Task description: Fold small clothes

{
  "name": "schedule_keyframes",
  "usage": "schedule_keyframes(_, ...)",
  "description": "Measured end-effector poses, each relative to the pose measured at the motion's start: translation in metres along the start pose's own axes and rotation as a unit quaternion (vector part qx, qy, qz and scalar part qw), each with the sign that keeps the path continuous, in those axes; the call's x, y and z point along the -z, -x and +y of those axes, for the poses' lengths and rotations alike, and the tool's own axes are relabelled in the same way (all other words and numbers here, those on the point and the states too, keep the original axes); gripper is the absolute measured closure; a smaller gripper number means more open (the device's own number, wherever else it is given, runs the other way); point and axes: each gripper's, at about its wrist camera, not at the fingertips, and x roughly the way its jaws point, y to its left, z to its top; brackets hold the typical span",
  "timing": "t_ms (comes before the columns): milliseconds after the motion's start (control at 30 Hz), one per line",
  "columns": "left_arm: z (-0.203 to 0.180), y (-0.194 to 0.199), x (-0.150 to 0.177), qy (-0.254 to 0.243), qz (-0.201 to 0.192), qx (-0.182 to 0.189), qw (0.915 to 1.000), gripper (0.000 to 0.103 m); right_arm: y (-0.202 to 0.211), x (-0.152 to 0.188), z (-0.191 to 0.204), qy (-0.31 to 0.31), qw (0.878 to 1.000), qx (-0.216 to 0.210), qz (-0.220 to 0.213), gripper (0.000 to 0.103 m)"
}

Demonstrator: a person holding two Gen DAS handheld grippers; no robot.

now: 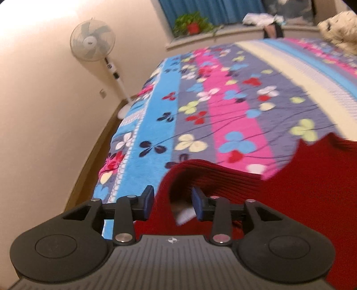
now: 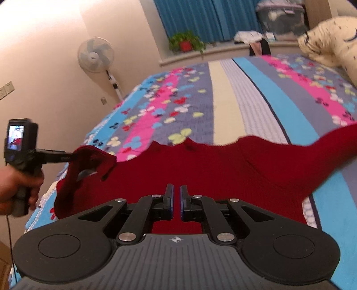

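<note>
Home bedroom: bed with floral striped bedspread (image 2: 234,93), pillow (image 2: 330,42), pedestal fan (image 1: 92,42) by wall, blue curtains (image 2: 200,17), potted plant (image 1: 193,23) on windowsill

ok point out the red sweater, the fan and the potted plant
sweater (image 2: 223,169): right wrist view, middle of the knit body
fan (image 1: 92,40): left wrist view, hub of the head
plant (image 1: 193,27): left wrist view, red pot

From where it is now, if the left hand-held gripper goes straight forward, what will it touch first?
Most likely the red sweater: a raised fold of it lies right ahead of the open left hand-held gripper, between the fingers. Beyond that comes the floral bedspread. Depth is hard to judge in this fisheye view.
</note>
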Motion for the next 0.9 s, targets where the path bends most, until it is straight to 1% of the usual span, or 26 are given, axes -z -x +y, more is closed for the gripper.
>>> schedule_keyframes(100,-0.002,-0.027,-0.004,-0.02,0.02,-0.015,0.9995,0.061,-0.004,-0.002,-0.007,-0.01,1.0,0.012,0.004,0.097)
schedule_keyframes(167,-0.004,-0.039,-0.006,-0.037,0.041,-0.018,0.9983,0.089,-0.005,-0.003,-0.014,-0.02,1.0,0.021,0.006,0.097)
schedule_keyframes(200,-0.005,-0.039,-0.011,-0.038,0.053,-0.015,0.9977,0.092,-0.005,-0.004,-0.018,-0.031,0.999,0.03,0.007,0.097)
schedule_keyframes(233,-0.005,-0.032,-0.019,-0.03,0.052,-0.009,0.9982,0.092,-0.006,-0.005,-0.024,-0.041,0.998,0.037,0.008,0.097)
schedule_keyframes(300,-0.008,0.003,-0.041,-0.01,-0.001,0.017,0.9998,0.093,-0.006,-0.007,-0.037,-0.068,0.996,0.054,0.009,0.097)
schedule_keyframes(333,-0.009,0.025,-0.054,-0.004,-0.033,0.031,0.999,0.093,-0.006,-0.008,-0.043,-0.08,0.995,0.061,0.007,0.097)
schedule_keyframes(367,-0.011,0.055,-0.067,0.011,-0.072,0.049,0.9961,0.093,-0.005,-0.009,-0.048,-0.09,0.993,0.069,0.006,0.097)
schedule_keyframes(400,-0.012,0.081,-0.078,0.029,-0.103,0.07,0.9917,0.093,-0.004,-0.009,-0.055,-0.103,0.991,0.081,0.0,0.097)
schedule_keyframes(433,-0.013,0.106,-0.085,0.048,-0.13,0.098,0.9854,0.093,-0.002,-0.009,-0.059,-0.112,0.989,0.091,-0.004,0.097)
schedule_keyframes(467,-0.018,0.132,-0.09,0.06,-0.153,0.133,0.9774,0.093,-0.001,-0.009,-0.064,-0.124,0.987,0.102,-0.009,0.097)
schedule_keyframes(500,-0.027,0.151,-0.09,0.058,-0.166,0.161,0.9711,0.093,0.001,-0.009,-0.07,-0.137,0.984,0.111,-0.013,0.097)
schedule_keyframes(533,-0.039,0.164,-0.086,0.048,-0.175,0.183,0.9662,0.091,0.002,-0.008,-0.075,-0.148,0.982,0.118,-0.016,0.097)
schedule_keyframes(567,-0.057,0.172,-0.077,0.028,-0.172,0.211,0.9619,0.09,0.004,-0.008,-0.08,-0.161,0.979,0.125,-0.02,0.097)
schedule_keyframes(600,-0.073,0.174,-0.068,0.008,-0.157,0.237,0.9587,0.075,0.006,-0.008,-0.085,-0.175,0.975,0.132,-0.024,0.097)
schedule_keyframes(633,-0.093,0.172,-0.055,-0.024,-0.126,0.275,0.9528,0.052,0.007,-0.007,-0.09,-0.186,0.972,0.14,-0.027,0.097)
schedule_keyframes(667,-0.105,0.171,-0.041,-0.046,-0.107,0.294,0.9488,0.047,0.007,-0.007,-0.094,-0.196,0.969,0.147,-0.027,0.097)
schedule_keyframes(733,-0.11,0.173,-0.01,-0.063,-0.103,0.291,0.949,0.047,0.006,-0.005,-0.105,-0.219,0.963,0.154,-0.021,0.097)
schedule_keyframes(767,-0.105,0.171,0.001,-0.059,-0.102,0.291,0.9493,0.047,0.004,-0.004,-0.109,-0.228,0.961,0.153,-0.016,0.097)
schedule_keyframes(800,-0.094,0.167,0.016,-0.041,-0.095,0.292,0.9508,0.047,0.002,-0.003,-0.113,-0.238,0.959,0.151,-0.011,0.096)
schedule_keyframes(833,-0.078,0.161,0.03,-0.013,-0.081,0.293,0.9527,0.047,0.0,-0.002,-0.116,-0.244,0.958,0.149,-0.008,0.093)
schedule_keyframes(900,-0.052,0.152,0.06,0.033,-0.057,0.288,0.9554,0.048,-0.004,-0.001,-0.119,-0.25,0.958,0.143,-0.001,0.092)
